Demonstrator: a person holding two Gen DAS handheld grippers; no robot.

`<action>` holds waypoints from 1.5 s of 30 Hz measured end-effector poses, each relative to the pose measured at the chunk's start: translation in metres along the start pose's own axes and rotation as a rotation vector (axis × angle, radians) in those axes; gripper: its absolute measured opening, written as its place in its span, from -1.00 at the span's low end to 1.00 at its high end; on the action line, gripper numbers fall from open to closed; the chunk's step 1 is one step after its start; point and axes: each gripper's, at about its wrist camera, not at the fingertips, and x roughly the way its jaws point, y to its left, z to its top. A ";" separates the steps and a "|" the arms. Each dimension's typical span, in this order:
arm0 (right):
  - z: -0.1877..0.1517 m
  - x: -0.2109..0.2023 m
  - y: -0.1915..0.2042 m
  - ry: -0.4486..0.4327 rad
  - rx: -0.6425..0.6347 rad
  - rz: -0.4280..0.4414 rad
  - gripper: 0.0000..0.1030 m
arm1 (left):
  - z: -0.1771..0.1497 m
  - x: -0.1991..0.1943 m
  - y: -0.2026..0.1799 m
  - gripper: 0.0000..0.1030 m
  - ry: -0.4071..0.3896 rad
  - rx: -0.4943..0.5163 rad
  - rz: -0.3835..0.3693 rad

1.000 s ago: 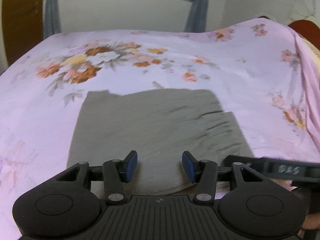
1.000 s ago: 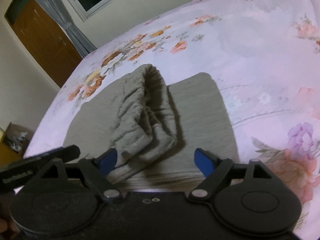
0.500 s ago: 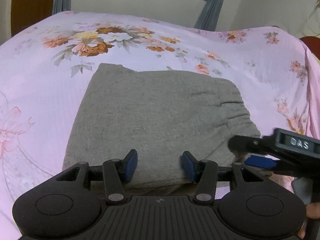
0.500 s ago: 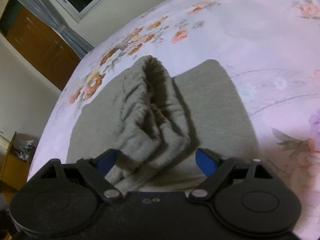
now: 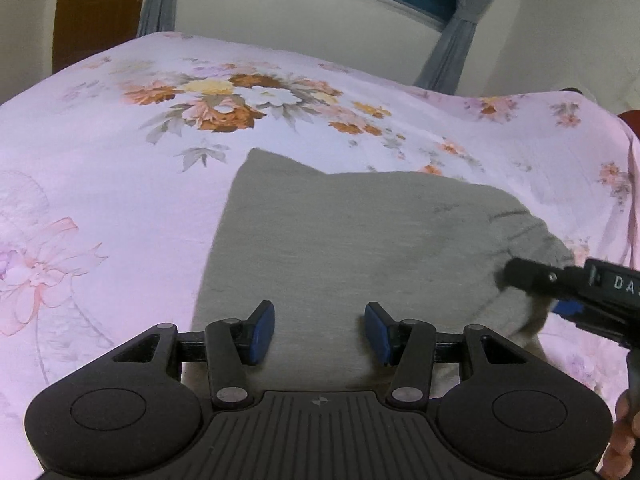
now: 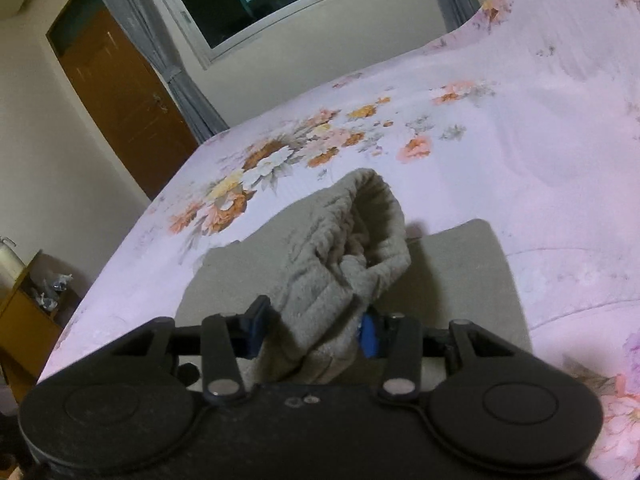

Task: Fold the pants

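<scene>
Grey pants [image 5: 352, 240] folded on floral bed [image 5: 120, 168]; right gripper [image 6: 312, 332] just closed, clamped on bunched waistband at right; left gripper [image 5: 320, 332] apart above near edge

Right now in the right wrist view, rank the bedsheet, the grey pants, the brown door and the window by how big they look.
1. Floral bedsheet, by far the largest.
2. Grey pants, though nearness to the camera enlarges them.
3. Window and brown door look about alike, so I won't rank them; both are far off and partly cut off.
</scene>
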 end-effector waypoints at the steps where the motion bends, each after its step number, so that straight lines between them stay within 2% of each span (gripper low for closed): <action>1: -0.002 0.005 -0.005 0.046 0.015 -0.003 -0.06 | -0.001 0.003 0.001 -0.02 0.014 -0.002 0.006; 2: -0.005 0.011 -0.010 0.094 0.045 -0.015 0.05 | -0.003 0.005 0.002 -0.02 0.026 -0.004 0.011; 4: -0.011 0.012 -0.026 0.116 0.127 -0.033 0.36 | -0.006 0.008 0.001 -0.02 0.028 0.004 0.010; 5: -0.013 0.010 -0.030 0.106 0.154 -0.027 0.45 | -0.007 0.009 0.000 -0.02 0.026 0.018 0.014; 6: -0.015 0.008 -0.035 0.102 0.178 -0.015 0.46 | -0.008 0.009 -0.002 -0.01 0.024 0.028 0.017; 9: -0.015 0.010 -0.042 0.100 0.228 0.022 0.41 | -0.008 0.010 -0.005 0.09 0.026 0.040 0.015; 10: -0.014 0.011 -0.043 0.092 0.252 0.039 0.34 | -0.008 0.010 -0.005 0.11 0.025 0.038 0.014; 11: -0.014 0.013 -0.043 0.088 0.260 0.042 0.12 | -0.007 0.010 -0.005 0.11 0.025 0.038 0.017; 14: -0.011 0.020 -0.032 0.071 0.219 0.023 -0.04 | -0.008 0.009 -0.007 0.12 0.021 0.048 0.025; 18: -0.003 0.002 -0.018 -0.002 0.134 0.043 -0.14 | -0.005 0.004 -0.005 0.12 0.004 0.032 0.032; 24: 0.005 -0.028 -0.020 -0.075 0.068 0.029 -0.15 | 0.000 0.000 -0.010 0.12 -0.026 0.029 0.015; 29: 0.001 -0.033 -0.051 -0.058 0.122 -0.017 -0.13 | -0.006 0.007 -0.024 0.12 0.000 0.068 -0.002; 31: -0.004 -0.016 -0.061 0.025 0.134 -0.027 -0.07 | -0.011 0.015 -0.030 0.12 0.030 0.095 0.020; 33: -0.013 -0.007 -0.070 0.062 0.156 -0.055 0.04 | -0.016 0.018 -0.033 0.13 0.024 0.125 0.031; 34: -0.016 -0.008 -0.074 0.057 0.180 -0.052 0.05 | -0.016 0.018 -0.033 0.14 0.026 0.132 0.032; 36: -0.017 -0.014 -0.074 0.043 0.183 -0.057 0.26 | -0.015 0.016 -0.033 0.14 0.029 0.133 0.025; 38: -0.013 -0.025 -0.070 0.018 0.159 -0.076 0.32 | -0.012 0.013 -0.031 0.14 0.033 0.116 0.018; 40: -0.009 -0.037 -0.064 -0.026 0.132 -0.103 0.31 | -0.009 0.010 -0.028 0.14 0.029 0.095 0.012; 42: 0.000 -0.047 -0.059 -0.075 0.095 -0.119 0.13 | -0.007 0.008 -0.028 0.14 0.024 0.083 0.012; 45: 0.011 -0.052 -0.037 -0.129 0.002 -0.107 0.00 | -0.001 0.007 -0.030 0.14 0.013 0.083 0.015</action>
